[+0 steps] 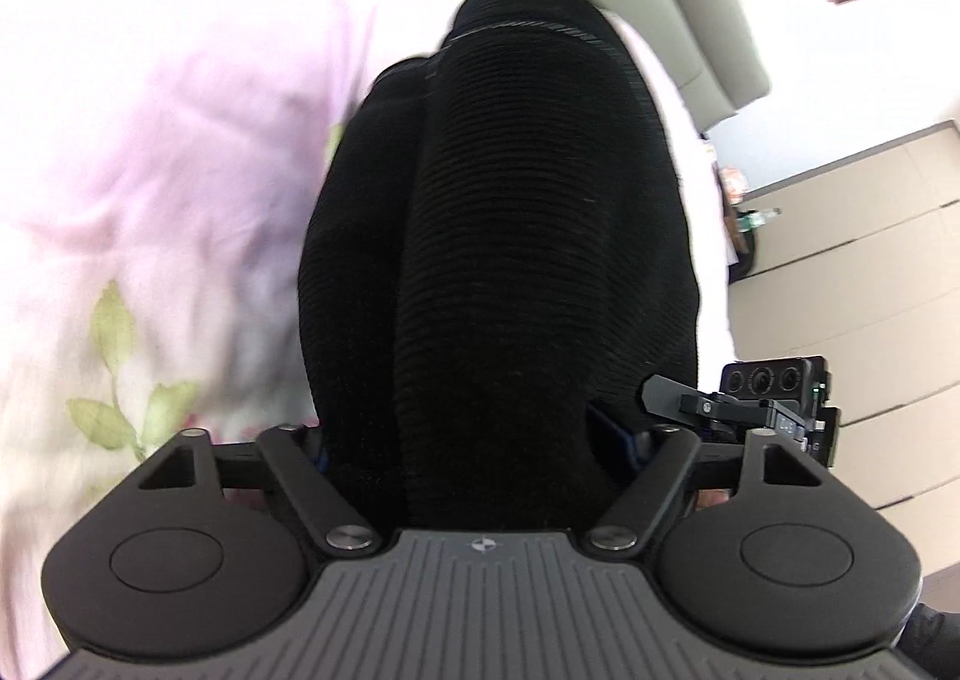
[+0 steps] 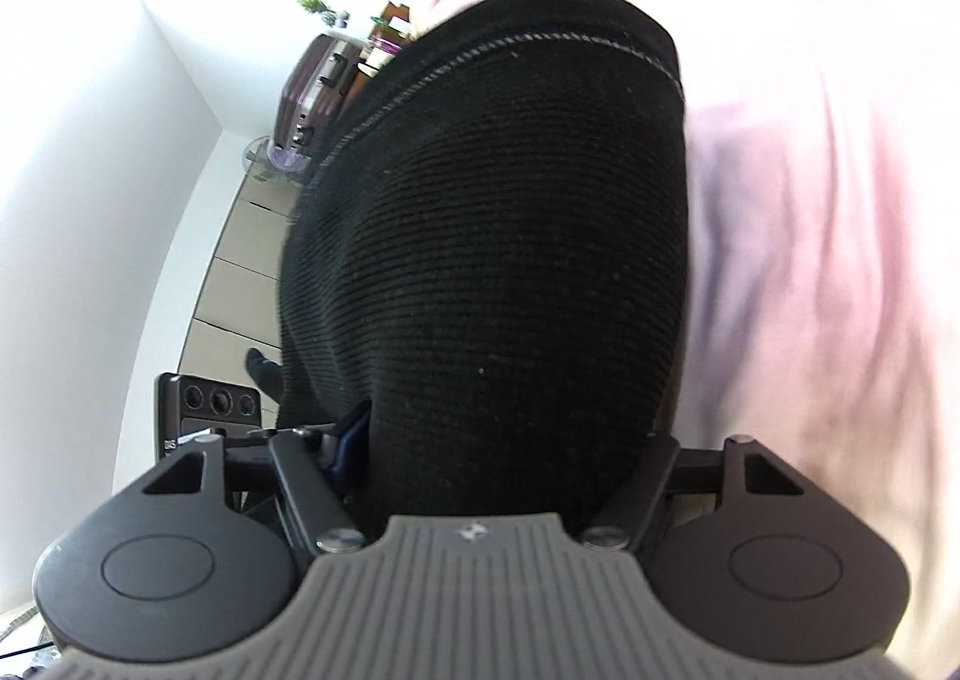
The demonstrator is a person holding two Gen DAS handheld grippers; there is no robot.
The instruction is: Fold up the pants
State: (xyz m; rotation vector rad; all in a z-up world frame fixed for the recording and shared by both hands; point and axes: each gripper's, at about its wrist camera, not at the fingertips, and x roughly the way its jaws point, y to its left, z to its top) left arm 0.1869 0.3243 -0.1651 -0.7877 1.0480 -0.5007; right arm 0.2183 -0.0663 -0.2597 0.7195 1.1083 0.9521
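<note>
Your left hand-held gripper point(image 1: 474, 440) had a thick bunch of the black ribbed pants point(image 1: 510, 236) packed between its jaws, the fingertips buried in the cloth; whether the pads pressed on it, I could not tell. From there the fabric ran forward over the pink floral bed point(image 1: 168, 152), ending in a stitched hem near the bed's far edge. Your right hand-held gripper point(image 2: 510, 452) stood likewise, another wide fold of the pants point(image 2: 498, 236) filling its jaws, its grip equally unclear. Only the left view showed the grey headboard point(image 1: 678, 8) and tiled floor point(image 1: 852, 236); only the right showed a suitcase point(image 2: 318, 80), a small plant point(image 2: 315, 5) and white wall point(image 2: 108, 140).
</note>
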